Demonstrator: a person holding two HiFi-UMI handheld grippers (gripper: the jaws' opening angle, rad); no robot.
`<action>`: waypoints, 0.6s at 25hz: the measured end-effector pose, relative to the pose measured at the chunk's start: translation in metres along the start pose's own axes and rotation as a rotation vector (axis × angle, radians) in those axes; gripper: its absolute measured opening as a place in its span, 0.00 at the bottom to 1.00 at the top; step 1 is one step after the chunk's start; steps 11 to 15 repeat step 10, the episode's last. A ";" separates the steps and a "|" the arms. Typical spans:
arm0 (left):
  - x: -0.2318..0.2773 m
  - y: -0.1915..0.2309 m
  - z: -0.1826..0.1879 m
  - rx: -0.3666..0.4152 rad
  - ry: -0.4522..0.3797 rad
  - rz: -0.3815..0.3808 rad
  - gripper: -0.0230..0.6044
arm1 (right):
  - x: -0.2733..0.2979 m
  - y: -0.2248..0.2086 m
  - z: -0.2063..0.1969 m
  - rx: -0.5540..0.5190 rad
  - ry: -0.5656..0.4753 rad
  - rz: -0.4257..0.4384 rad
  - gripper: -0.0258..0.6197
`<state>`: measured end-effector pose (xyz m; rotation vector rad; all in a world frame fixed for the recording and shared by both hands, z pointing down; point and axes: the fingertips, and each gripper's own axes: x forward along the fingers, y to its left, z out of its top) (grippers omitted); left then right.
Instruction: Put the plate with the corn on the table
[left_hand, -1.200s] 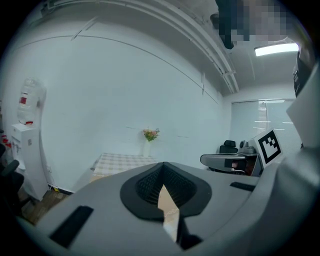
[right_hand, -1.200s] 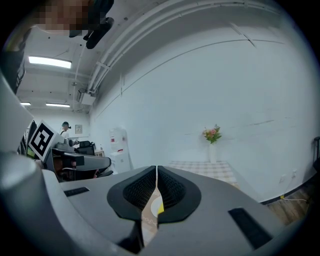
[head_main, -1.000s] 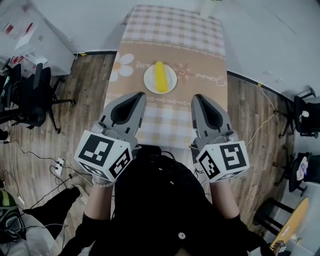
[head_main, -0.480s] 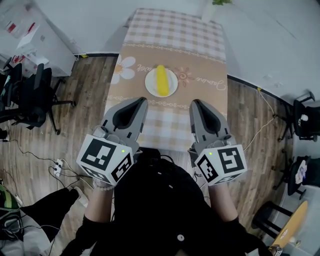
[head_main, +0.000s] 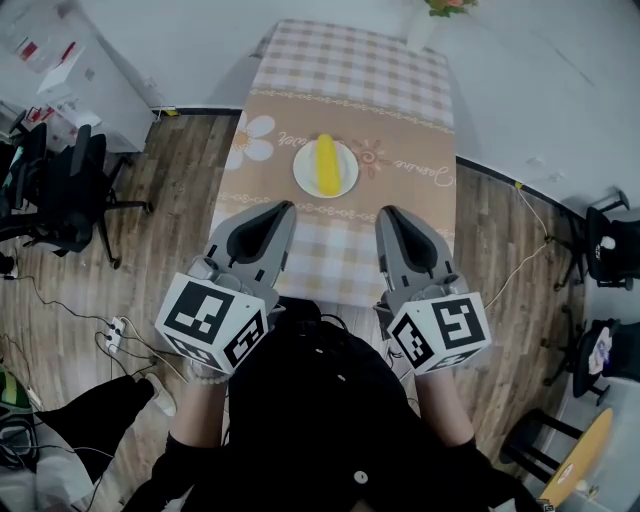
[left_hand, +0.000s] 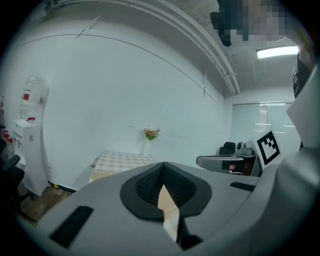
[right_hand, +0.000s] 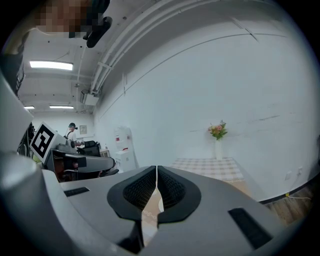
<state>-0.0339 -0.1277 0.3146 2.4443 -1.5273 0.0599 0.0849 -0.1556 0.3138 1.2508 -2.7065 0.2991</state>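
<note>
Still corn (head_main: 324, 165), plate (head_main: 346, 173) on table (head_main: 345, 70); left tongs (head_main: 284, 208), right tongs (head_main: 385, 213) barely back.

glossy white plate (head_main: 304, 171), smooth yellow corn (head_main: 324, 165), cloth-covered table (head_main: 345, 72), wood-plank floor (head_main: 170, 212)

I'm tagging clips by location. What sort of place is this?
Probably an office or lab workspace rather than a home: office chairs stand on the wood floor, a water dispenser is against the wall, and loose cables trail beside the cloth-covered table.

Left tool (head_main: 284, 209), right tool (head_main: 386, 213) side by side, jaws closed, nothing held.
</note>
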 end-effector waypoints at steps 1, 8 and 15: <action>0.000 0.000 0.000 -0.002 0.000 0.000 0.06 | 0.000 0.000 -0.001 0.000 0.005 0.002 0.11; 0.000 0.000 -0.005 -0.012 0.012 0.001 0.06 | 0.003 -0.001 -0.022 0.017 0.060 0.004 0.11; 0.000 0.001 -0.007 -0.015 0.019 0.001 0.06 | 0.003 -0.001 -0.027 0.026 0.070 0.001 0.11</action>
